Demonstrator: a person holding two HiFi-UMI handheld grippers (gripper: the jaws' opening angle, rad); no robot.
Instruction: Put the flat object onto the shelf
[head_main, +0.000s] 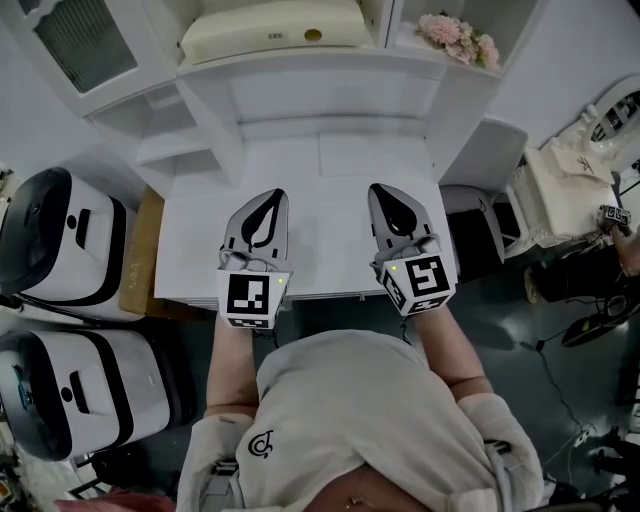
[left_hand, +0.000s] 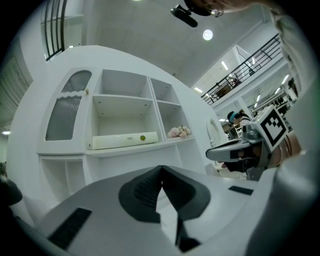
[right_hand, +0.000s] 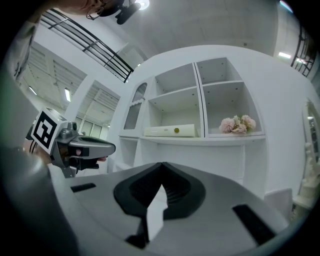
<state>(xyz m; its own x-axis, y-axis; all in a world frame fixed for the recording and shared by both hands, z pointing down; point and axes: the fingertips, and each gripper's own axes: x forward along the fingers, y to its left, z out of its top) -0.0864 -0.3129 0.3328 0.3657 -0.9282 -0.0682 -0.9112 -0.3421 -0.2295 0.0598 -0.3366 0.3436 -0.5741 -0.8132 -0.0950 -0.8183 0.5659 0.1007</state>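
Note:
The flat object (head_main: 270, 30) is a long cream slab with a yellow dot. It lies on the white shelf (head_main: 330, 62), in the left compartment; the gripper views also show this flat object (left_hand: 125, 140) (right_hand: 169, 131) resting there. My left gripper (head_main: 277, 194) (left_hand: 162, 170) hovers over the white desk top (head_main: 320, 160), shut with nothing in it. My right gripper (head_main: 378, 189) (right_hand: 162, 166) is beside it at the same height, also shut and empty. Both point towards the shelf, well short of it.
Pink flowers (head_main: 460, 38) (right_hand: 238, 124) sit in the shelf's right compartment. Two white rounded machines (head_main: 60, 245) stand on the floor at the left, with a brown board (head_main: 140, 250) next to the desk. A white bag (head_main: 575, 190) and cables lie at the right.

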